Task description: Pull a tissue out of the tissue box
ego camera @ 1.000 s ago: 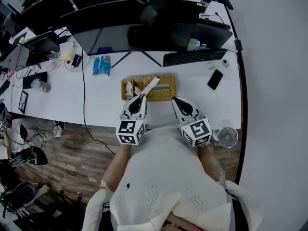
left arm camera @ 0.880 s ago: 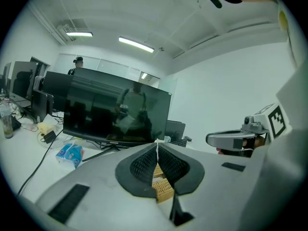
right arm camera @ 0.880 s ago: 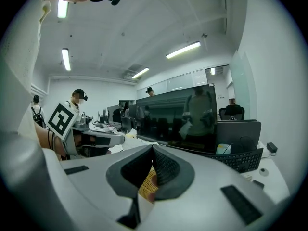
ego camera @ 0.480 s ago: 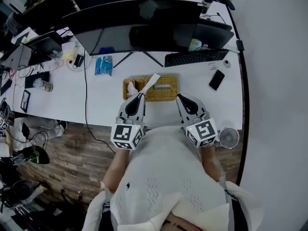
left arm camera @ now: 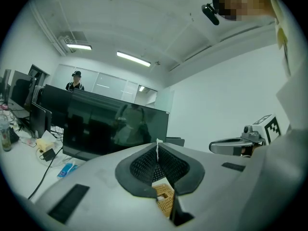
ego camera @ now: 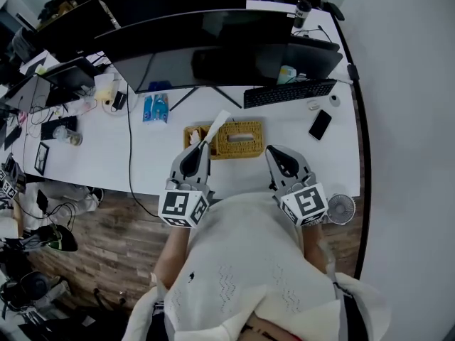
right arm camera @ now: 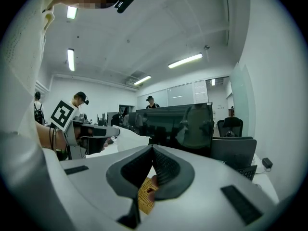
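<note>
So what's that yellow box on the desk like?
The box looks like tan woven wicker, long and low, lying on the white desk before the keyboard. Its top has a narrow slot; its left end holds something white I can't identify. A tissue slants across that end, pinched in the shut left gripper. The right gripper, shut on nothing, hangs near its right end.

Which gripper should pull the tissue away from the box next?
Left. The left gripper is shut on the tissue by the wicker tissue box; the right gripper is shut on nothing.
</note>
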Demonstrator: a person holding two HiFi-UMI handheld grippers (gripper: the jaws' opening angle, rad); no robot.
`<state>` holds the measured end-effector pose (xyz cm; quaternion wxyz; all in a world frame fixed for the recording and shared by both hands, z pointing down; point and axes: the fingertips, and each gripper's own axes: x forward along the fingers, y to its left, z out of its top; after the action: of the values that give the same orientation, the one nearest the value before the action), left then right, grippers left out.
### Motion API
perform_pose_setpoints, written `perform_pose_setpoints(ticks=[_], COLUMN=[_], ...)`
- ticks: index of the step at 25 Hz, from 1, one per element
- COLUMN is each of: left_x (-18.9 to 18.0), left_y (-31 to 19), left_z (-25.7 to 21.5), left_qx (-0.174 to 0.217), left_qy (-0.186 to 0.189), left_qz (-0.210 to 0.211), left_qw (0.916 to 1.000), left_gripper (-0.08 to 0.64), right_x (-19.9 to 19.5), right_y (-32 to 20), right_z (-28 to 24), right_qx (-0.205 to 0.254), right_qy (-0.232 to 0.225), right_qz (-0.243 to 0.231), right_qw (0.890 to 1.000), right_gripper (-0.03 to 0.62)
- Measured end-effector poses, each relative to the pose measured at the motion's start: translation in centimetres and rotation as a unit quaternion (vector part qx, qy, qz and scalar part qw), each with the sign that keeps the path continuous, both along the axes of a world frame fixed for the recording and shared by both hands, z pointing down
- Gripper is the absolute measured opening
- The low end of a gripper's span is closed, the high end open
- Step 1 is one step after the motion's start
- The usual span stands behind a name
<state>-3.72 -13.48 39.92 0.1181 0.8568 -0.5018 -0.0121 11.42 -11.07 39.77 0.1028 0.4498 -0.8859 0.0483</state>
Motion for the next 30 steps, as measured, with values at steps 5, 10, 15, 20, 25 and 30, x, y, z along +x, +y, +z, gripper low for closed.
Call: perform_pose_setpoints(ticks=[5,10,15,20,25,30], left_x=[-0.6,-0.9,-1.2,-0.9,-0.8,-0.7], left_y=[-0.1,-0.1,-0.2,-0.3,-0.5,-0.5], left_z=[-1.5,-2.2,-2.7,-3.0,-2.4,-2.2], left_qx=[0.018,0.028,0.036,0.036,0.032,0.030], left_qy=[0.000,0.000,0.007,0.010,0.012,0.010], left_qz=[0.000,0.000,-0.004,0.001,0.002,0.004], left_qw=[0.9998,0.9996,0.9993,0.9993,0.9994,0.9995], left_gripper=[0.015,0.015,0.015,0.015,0.015,0.015], right_x=[0.0,0.0,-0.2,-0.6,-1.1,-1.5], right_y=[-0.1,-0.1,-0.4,-0.5,-0.5,-0.4], right_z=[-1.8,-3.8,-3.9,-4.0,-3.6,-3.0], right_qx=[0.013,0.033,0.030,0.028,0.024,0.013], right_qy=[-0.018,-0.027,-0.040,-0.043,-0.045,-0.051], right_qz=[-0.001,-0.007,-0.005,-0.009,-0.013,-0.026], right_qw=[1.000,0.999,0.999,0.999,0.999,0.998], right_gripper=[0.000,0.002,0.000,0.000,0.000,0.000])
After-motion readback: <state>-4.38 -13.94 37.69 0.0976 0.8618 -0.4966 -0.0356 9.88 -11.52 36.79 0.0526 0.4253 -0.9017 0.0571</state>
